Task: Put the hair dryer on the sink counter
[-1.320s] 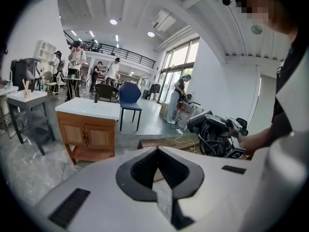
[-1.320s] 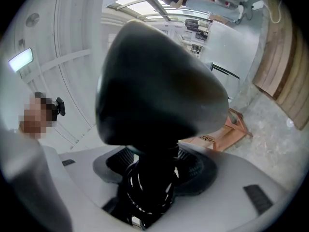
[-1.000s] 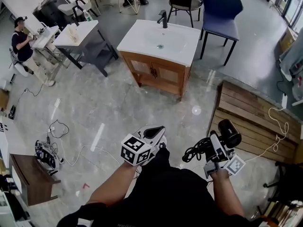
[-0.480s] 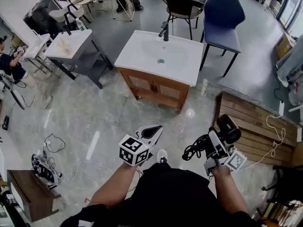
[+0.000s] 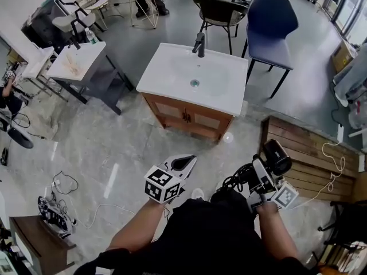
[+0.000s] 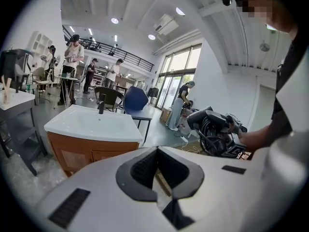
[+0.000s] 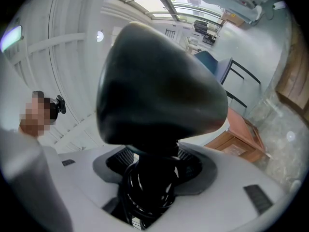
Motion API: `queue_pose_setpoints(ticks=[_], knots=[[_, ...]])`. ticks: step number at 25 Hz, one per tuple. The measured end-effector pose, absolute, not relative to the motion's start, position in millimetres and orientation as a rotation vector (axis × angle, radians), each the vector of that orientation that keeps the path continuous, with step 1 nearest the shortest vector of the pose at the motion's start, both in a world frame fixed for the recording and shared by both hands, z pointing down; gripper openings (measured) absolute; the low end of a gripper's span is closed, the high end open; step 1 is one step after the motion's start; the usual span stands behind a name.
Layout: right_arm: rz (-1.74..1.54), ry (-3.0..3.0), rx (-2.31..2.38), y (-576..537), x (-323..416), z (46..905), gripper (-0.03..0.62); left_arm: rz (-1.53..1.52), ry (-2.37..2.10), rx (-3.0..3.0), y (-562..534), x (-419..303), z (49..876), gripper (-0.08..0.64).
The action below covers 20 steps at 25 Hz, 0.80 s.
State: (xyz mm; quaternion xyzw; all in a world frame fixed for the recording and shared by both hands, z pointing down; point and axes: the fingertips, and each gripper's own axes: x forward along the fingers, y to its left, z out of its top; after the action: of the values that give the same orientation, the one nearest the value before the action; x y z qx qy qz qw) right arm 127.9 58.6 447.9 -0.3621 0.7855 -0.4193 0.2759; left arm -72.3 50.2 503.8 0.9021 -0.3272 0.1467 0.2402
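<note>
Hair dryer [image 5: 276,157] is black, matte, w/ a short fat barrel ending in a round mouth, tilted up and away from the person. In the right gripper view it [image 7: 159,91] fills most of the frame as a dark rounded bulk narrowing down to the handle. Its black cord [image 5: 236,182] is bunched in loops round the handle and hangs to the left side of the R gripper [image 5: 261,179]. R gripper [image 7: 152,166] has both pads clamped on the handle just under the barrel, cord loops caught betw. them too. Dryer is up in the air over the floor, near the slatted wood platform [image 5: 307,153], well apart from the white sink counter [image 5: 169,67] ahead, which has a dark faucet [image 5: 198,43] at its back edge. L gripper [image 5: 181,165] is beside it at the same height, jaws together [image 6: 157,170], nothing in them.
</note>
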Motion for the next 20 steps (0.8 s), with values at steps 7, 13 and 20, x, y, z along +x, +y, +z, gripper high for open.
queue_pose_setpoints(ticks=[7,13,20], knots=[[-1.158,2.1,-0.97,15,137,460,0.245,0.391,-0.905,2.461,10,-62,508,0.0],[-1.174,2.1,-0.932,-49,140,460,0.245,0.422,-0.933,2.422,-38,-62,514,0.0],[-1.17,2.129,-0.886,-134,149,455,0.245,0.425,-0.974,2.442,-116,-50,499,0.0]])
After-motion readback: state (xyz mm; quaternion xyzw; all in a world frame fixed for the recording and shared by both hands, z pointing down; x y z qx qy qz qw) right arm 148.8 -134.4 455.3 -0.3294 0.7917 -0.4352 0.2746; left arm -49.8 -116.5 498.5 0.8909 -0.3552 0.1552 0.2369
